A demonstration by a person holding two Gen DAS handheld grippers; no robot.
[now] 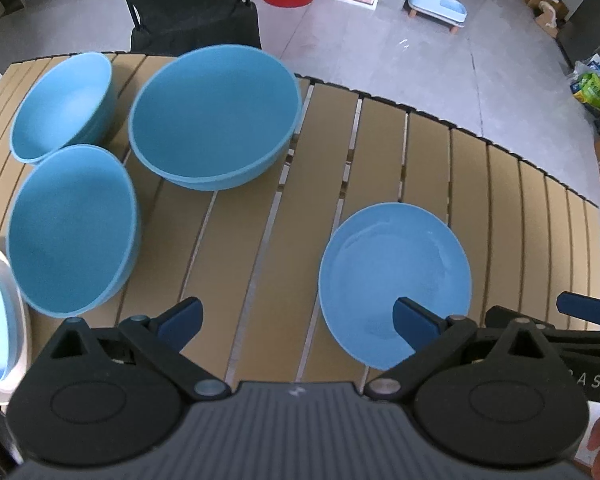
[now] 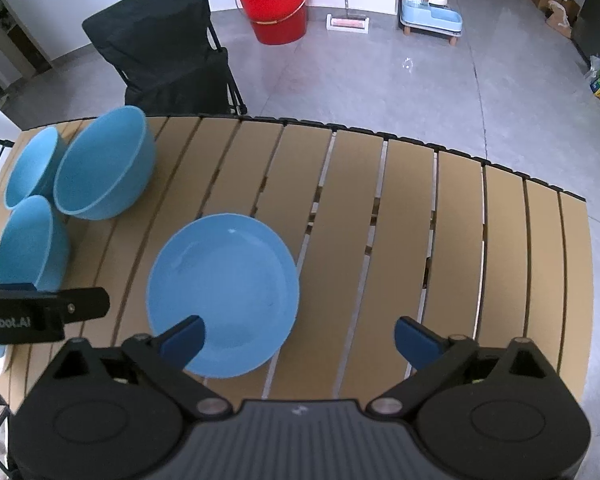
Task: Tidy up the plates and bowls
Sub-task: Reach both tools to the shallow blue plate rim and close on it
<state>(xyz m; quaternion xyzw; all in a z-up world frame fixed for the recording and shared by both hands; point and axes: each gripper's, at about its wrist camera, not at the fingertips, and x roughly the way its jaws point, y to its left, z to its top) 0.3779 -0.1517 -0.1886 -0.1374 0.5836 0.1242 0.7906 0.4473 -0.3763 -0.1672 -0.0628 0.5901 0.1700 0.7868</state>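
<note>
At the bottom of each wrist view the holder's own gripper fills the frame, and both point steeply down at the slatted table (image 2: 460,240). The left gripper (image 1: 296,320) has its jaws wide apart with nothing between the blue pads; the right gripper (image 2: 298,338) stands equally spread and empty, its left pad over the near rim of the blue plate (image 2: 224,292).

That plate lies flat and alone at lower centre-left of the right view, and at lower right of the left view, well apart from the bowls. It looks like the next thing to lift. To do it well, one pad should probably slide under the near rim while the other comes down on top, since a flat plate offers no wall to pinch. Tilting the gripper lower and closing slowly would keep the plate from skating across the slats.

Counting outward in the left view: one loose plate, then at the far lower left edge a light blue dish sitting in a white dish (image 1: 18,292), only partly in frame. Beyond these stand three blue bowls: the near bowl (image 1: 72,232) at middle left, the largest bowl (image 1: 216,120) at upper centre, and the far bowl (image 1: 60,104) at upper left, set close together.

Past the table sit a black folding chair (image 2: 160,48), one red bucket (image 2: 276,8) and a pet feeder (image 2: 428,12).
</note>
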